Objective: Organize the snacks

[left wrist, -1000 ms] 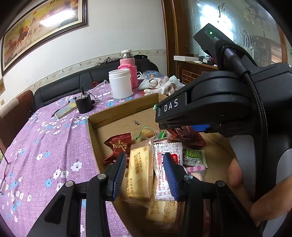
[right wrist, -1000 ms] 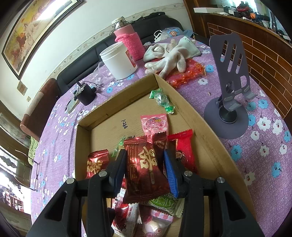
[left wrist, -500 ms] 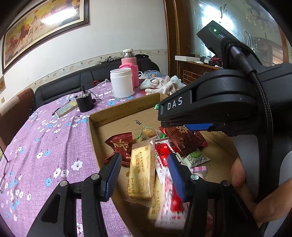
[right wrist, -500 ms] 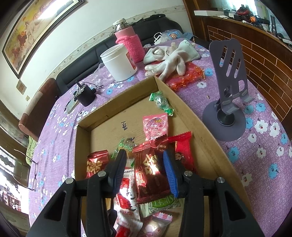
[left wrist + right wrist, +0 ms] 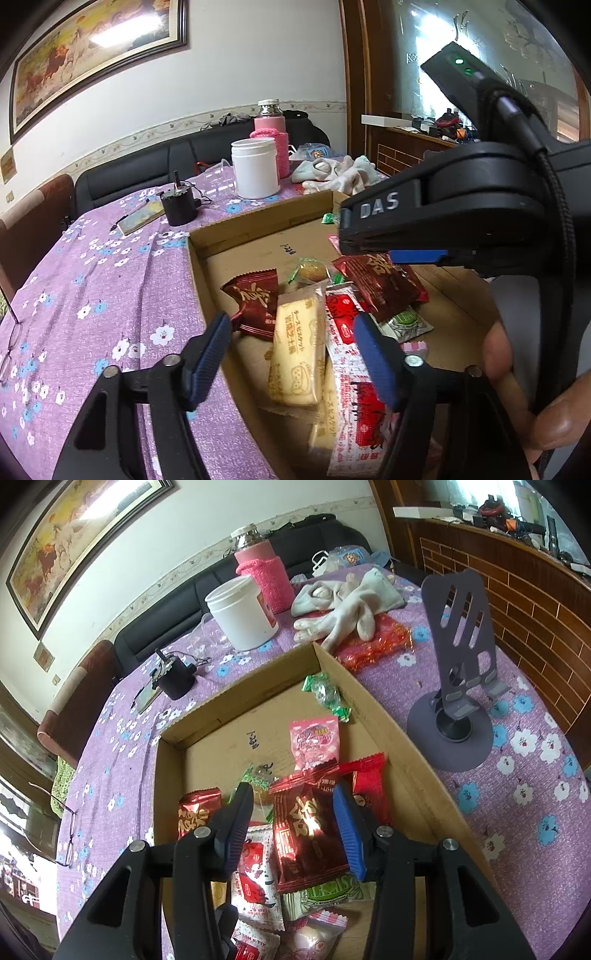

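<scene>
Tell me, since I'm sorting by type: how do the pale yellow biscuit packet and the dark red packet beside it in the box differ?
The yellow biscuit packet is long, narrow and see-through; the dark red packet is shorter, squarer and shiny foil. The yellow one has small brown print, the red one a big gold character. Both lie in the cardboard box.

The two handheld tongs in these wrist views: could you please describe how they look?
Both are black plastic tongs with ribbed blue pads and silver pivot screws: the left tongs and the right tongs. In the left wrist view the right unit's body bears white "DAS" lettering, two green lights and a braided black cable.
</scene>
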### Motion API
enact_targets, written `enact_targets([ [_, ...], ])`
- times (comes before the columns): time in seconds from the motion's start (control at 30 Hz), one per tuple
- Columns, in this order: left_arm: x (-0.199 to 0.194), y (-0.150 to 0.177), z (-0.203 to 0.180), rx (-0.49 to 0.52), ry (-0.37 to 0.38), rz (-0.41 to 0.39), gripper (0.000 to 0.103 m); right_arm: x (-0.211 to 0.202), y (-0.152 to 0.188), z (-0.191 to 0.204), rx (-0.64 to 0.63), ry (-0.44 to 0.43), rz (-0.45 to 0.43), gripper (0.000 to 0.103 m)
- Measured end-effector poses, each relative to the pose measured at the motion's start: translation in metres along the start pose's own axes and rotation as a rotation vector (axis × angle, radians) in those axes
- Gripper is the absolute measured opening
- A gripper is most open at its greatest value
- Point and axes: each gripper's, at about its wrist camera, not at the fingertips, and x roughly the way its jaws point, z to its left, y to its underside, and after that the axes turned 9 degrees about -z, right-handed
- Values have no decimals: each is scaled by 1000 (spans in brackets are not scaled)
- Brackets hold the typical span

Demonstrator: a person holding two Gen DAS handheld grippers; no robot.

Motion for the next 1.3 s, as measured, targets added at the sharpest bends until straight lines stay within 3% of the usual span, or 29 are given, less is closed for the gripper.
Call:
enact_targets([
  [0.17,-2,-2,4,-10,-13,-22,87,-11,-4,0,-14,43,-72,53],
  [0.3,-7,-4,9,-30,-1,-56,97,-26,-4,0,-38,104,-140,70],
  [0.37,-11,-6,11,-38,10,-86,102,-36,-1,-3,-25,106,-159,72],
  [0.63,-16,-11,15,-75,82,-109,102,-99,20,-13,-20,147,-275,99],
  [0.77,-15,-11,19,-95,86,-88,102,-129,39,-15,-45,161,-300,103],
  [0.87,-24,-14,29,-115,45,-98,102,-148,55,-18,-50,169,-336,103],
  [1.03,-60,-17,53,-141,20,-79,102,-159,83,-26,-6,171,-339,103],
  [1.3,-126,36,63,-28,-11,-40,102,-173,112,-13,-16,194,-418,103],
])
